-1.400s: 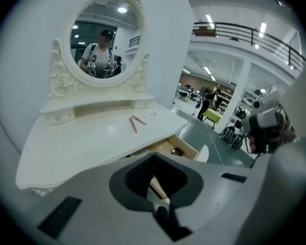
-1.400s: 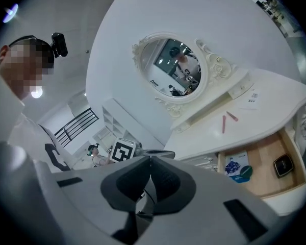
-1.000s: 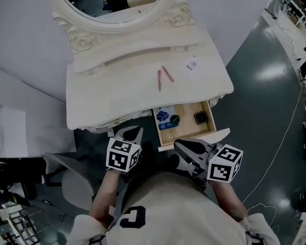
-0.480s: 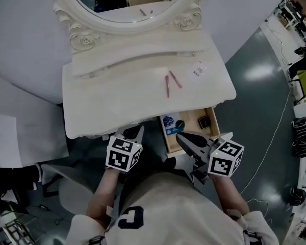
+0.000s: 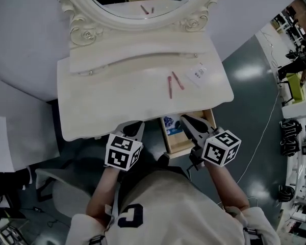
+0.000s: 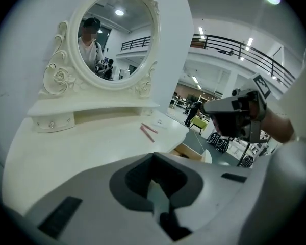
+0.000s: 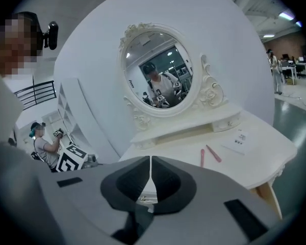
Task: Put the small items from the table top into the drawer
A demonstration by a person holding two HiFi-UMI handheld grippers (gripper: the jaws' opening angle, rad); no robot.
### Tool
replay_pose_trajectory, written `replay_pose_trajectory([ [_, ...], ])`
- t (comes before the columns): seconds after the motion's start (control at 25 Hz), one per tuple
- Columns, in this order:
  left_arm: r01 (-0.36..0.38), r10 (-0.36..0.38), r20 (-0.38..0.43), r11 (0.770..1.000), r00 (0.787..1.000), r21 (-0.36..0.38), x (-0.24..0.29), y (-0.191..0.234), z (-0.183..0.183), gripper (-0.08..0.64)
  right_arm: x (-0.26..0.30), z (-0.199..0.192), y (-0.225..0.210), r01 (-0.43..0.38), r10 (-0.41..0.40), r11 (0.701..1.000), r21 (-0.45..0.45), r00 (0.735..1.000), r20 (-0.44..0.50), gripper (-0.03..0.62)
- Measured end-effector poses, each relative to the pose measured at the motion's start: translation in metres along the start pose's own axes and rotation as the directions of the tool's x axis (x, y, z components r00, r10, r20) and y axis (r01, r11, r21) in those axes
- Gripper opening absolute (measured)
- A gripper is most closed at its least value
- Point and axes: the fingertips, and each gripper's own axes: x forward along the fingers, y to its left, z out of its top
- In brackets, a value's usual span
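Right gripper [image 5: 185,119] has swung forward over the open wooden drawer [image 5: 177,142], jaws closed on nothing. Two thin pink sticks [image 5: 173,83] and a white printed card [image 5: 198,73] lie untouched near the cream tabletop's [image 5: 102,106] right edge. So both likely await pickup. Left gripper [image 5: 134,126], closed and empty, hangs at the front edge.

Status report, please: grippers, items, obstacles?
Left gripper shut, empty; right gripper shut, empty. Two pink sticks, white card on tabletop; drawer open. No obstacle seen.
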Motion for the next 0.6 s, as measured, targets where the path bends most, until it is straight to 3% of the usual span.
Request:
replay_pose_trajectory([
  [0.24,0.031,-0.030,0.006,0.999,1.000,-0.015,0.001,0.007,0.003,0.052,0.025,0.009,-0.017,0.074,-0.074,0.997,0.004,0.997,0.024,0.031],
  [0.6,0.026,-0.026,-0.042,1.000,0.999,0.001,0.007,0.019,0.001,0.052,0.056,0.007,-0.045,0.109,-0.109,0.994,0.013,0.994,0.005,0.031],
])
